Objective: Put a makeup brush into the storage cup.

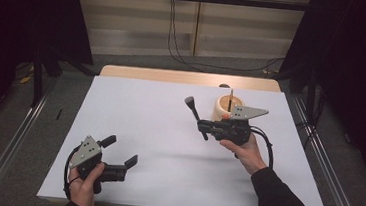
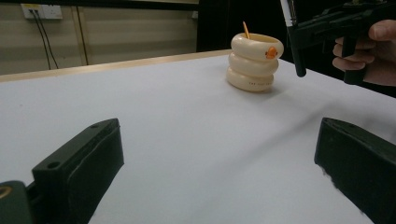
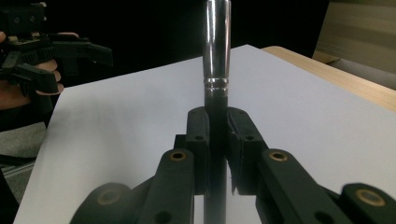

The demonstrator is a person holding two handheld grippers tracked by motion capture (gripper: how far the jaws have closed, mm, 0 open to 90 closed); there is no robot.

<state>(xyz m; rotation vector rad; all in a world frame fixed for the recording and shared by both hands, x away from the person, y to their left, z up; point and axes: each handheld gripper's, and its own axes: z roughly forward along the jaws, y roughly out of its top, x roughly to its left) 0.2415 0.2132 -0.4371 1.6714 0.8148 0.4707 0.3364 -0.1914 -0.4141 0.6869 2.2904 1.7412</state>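
The right gripper (image 1: 204,127) clamps its jaws tight around the dark handle of a makeup brush (image 1: 194,113), holding it above the white table (image 1: 143,129) just left of a cream ringed holder (image 1: 226,107). The left gripper (image 1: 120,151) rests near the table's front left corner, jaws spread wide and holding nothing.

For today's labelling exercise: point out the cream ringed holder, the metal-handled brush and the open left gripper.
Cream ringed holder (image 2: 254,63), left gripper view, middle ring.
Metal-handled brush (image 3: 216,51), right gripper view, shiny handle.
Left gripper (image 1: 120,151), high view, midway between its fingertips.
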